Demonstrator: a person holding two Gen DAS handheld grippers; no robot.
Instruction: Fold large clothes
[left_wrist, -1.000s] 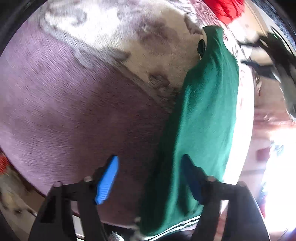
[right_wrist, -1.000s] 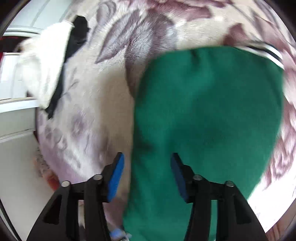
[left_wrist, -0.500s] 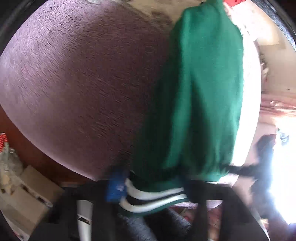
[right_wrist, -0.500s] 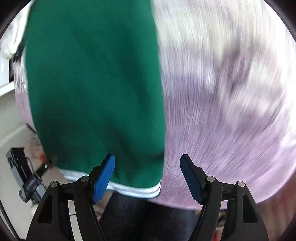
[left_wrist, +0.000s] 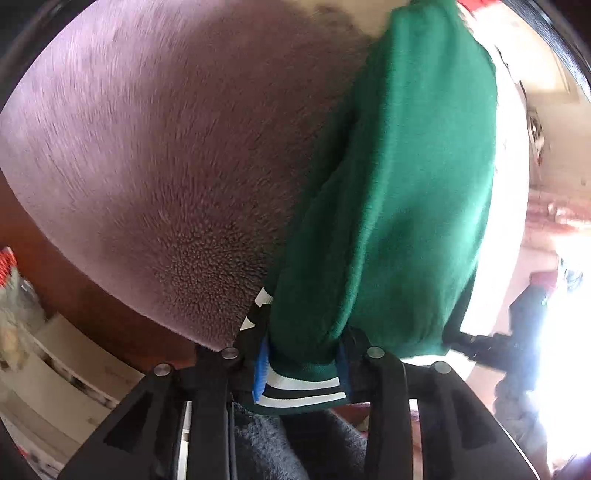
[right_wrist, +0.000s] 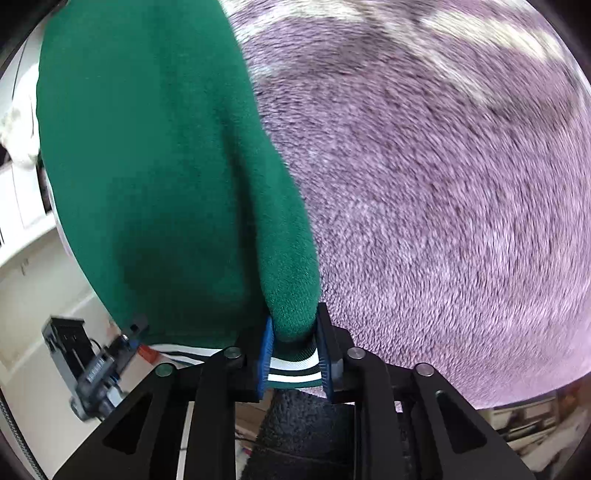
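Observation:
A green fleece garment (left_wrist: 406, 192) with a white-and-dark striped hem lies lengthwise on a purple fuzzy blanket (left_wrist: 166, 147). My left gripper (left_wrist: 301, 369) is shut on one corner of the striped hem at the near edge. In the right wrist view the same green garment (right_wrist: 155, 166) fills the left side, and my right gripper (right_wrist: 293, 360) is shut on the other hem corner, its blue pads pinching the striped band.
The blanket (right_wrist: 443, 203) covers a bed that ends just before both grippers. A red cloth (left_wrist: 476, 5) lies at the far end. A white garment (right_wrist: 18, 136) lies at the left edge. A dark grey fuzzy surface (left_wrist: 266, 443) sits below the grippers.
Both grippers came down to the near hem and closed on it. One second ago both were open above the garment.

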